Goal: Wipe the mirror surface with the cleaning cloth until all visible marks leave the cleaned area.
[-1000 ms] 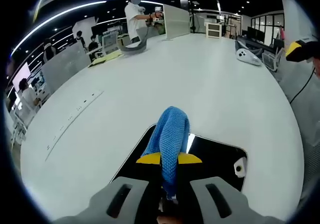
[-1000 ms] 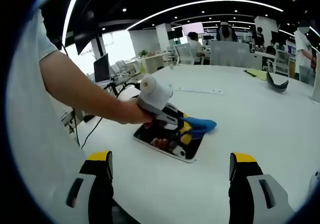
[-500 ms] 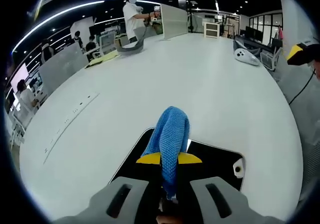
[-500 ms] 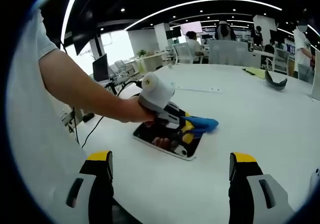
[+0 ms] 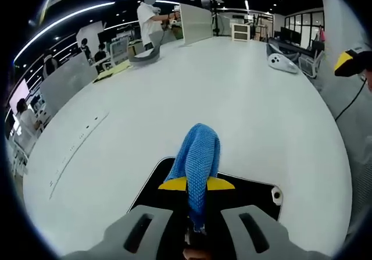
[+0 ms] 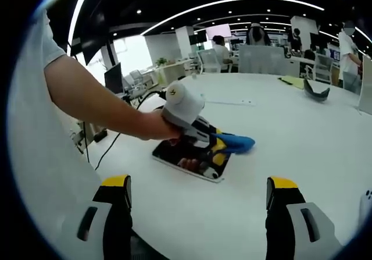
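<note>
Blue knit cleaning cloth (image 5: pixel 197 155) was soft and floppy, pinched at its tail by the left gripper (image 5: pixel 196 185), jaws closed on it; free end draped past the mirror's (image 5: pixel 247 191) far edge. Mirror: dark, glossy, flat, probably fragile, lying on white table (image 5: pixel 232 91). Right gripper (image 6: pixel 197 199) hung with jaws apart, empty.

on the white desk (image 6: pixel 302 138) a dark mirror (image 6: pixel 185 168) lies flat near the desk's left edge. a person's hand (image 6: pixel 156 126) holds the left tongs (image 6: pixel 220 145) over it, clamped on a blue cloth (image 6: pixel 235 143) past the mirror's far end. the right tongs (image 6: pixel 197 199) stand wide apart, nothing between them.
</note>
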The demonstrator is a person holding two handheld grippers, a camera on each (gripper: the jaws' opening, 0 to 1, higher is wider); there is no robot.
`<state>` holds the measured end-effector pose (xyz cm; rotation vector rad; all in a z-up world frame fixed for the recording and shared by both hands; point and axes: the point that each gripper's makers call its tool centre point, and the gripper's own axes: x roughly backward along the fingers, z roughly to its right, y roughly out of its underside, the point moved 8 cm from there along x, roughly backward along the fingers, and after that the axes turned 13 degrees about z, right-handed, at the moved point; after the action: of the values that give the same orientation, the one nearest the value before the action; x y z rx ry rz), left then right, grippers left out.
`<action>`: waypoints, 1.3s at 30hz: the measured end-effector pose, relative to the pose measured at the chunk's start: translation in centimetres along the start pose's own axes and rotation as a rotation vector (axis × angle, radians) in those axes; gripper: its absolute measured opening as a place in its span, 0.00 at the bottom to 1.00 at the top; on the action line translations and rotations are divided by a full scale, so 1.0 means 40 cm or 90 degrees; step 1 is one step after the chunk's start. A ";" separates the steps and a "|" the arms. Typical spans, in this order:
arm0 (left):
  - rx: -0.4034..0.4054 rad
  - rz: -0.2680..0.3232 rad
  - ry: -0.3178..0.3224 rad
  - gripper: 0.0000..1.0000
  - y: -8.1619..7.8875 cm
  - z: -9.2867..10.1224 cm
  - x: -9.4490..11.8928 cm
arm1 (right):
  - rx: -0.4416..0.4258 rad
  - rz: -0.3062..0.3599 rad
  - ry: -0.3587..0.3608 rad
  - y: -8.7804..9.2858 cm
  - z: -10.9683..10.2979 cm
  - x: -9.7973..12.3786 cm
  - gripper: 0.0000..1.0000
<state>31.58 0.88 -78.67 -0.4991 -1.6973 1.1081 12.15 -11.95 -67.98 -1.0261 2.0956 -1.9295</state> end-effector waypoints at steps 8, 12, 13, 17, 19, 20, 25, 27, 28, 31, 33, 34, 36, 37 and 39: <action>-0.006 0.001 0.007 0.06 -0.006 0.005 -0.009 | -0.004 0.006 0.005 -0.004 0.003 0.005 0.96; -0.006 0.003 0.009 0.06 -0.008 0.008 -0.012 | -0.002 0.004 0.008 -0.004 0.006 0.011 0.96; -0.008 0.003 0.010 0.06 -0.009 0.009 -0.013 | -0.002 0.004 0.008 -0.003 0.006 0.012 0.96; -0.006 0.003 0.011 0.06 -0.013 0.013 -0.017 | -0.003 0.003 0.012 -0.001 0.011 0.020 0.96; -0.007 0.004 0.011 0.06 -0.014 0.014 -0.021 | -0.003 0.001 0.014 0.001 0.014 0.023 0.96; -0.006 0.004 0.011 0.06 -0.014 0.015 -0.021 | -0.003 0.000 0.015 0.001 0.014 0.024 0.96; -0.012 0.006 0.015 0.06 -0.019 0.023 -0.031 | -0.002 -0.003 0.017 0.001 0.017 0.029 0.95; -0.021 0.004 0.016 0.06 -0.020 0.026 -0.033 | -0.002 -0.004 0.017 0.002 0.018 0.030 0.95; -0.022 0.004 0.015 0.06 -0.021 0.027 -0.033 | -0.002 -0.005 0.018 0.002 0.018 0.030 0.95; -0.014 0.008 0.013 0.06 -0.019 0.025 -0.031 | -0.002 -0.002 0.019 0.000 0.019 0.031 0.95; -0.018 0.010 0.016 0.06 -0.017 0.024 -0.031 | -0.001 -0.002 0.020 -0.001 0.019 0.031 0.95; -0.014 0.011 0.017 0.06 -0.016 0.023 -0.031 | -0.001 -0.003 0.021 -0.001 0.019 0.031 0.95; -0.011 0.012 0.018 0.06 -0.017 0.023 -0.029 | -0.001 -0.003 0.019 -0.001 0.019 0.029 0.95; -0.011 0.012 0.018 0.06 -0.017 0.023 -0.029 | -0.001 -0.003 0.019 -0.001 0.019 0.028 0.95; -0.006 0.012 0.017 0.06 -0.016 0.023 -0.029 | 0.001 -0.004 0.017 -0.002 0.019 0.024 0.95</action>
<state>31.31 -0.70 -78.79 -0.5339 -1.6779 1.1030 11.82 -13.10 -67.70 -1.0131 2.1078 -1.9575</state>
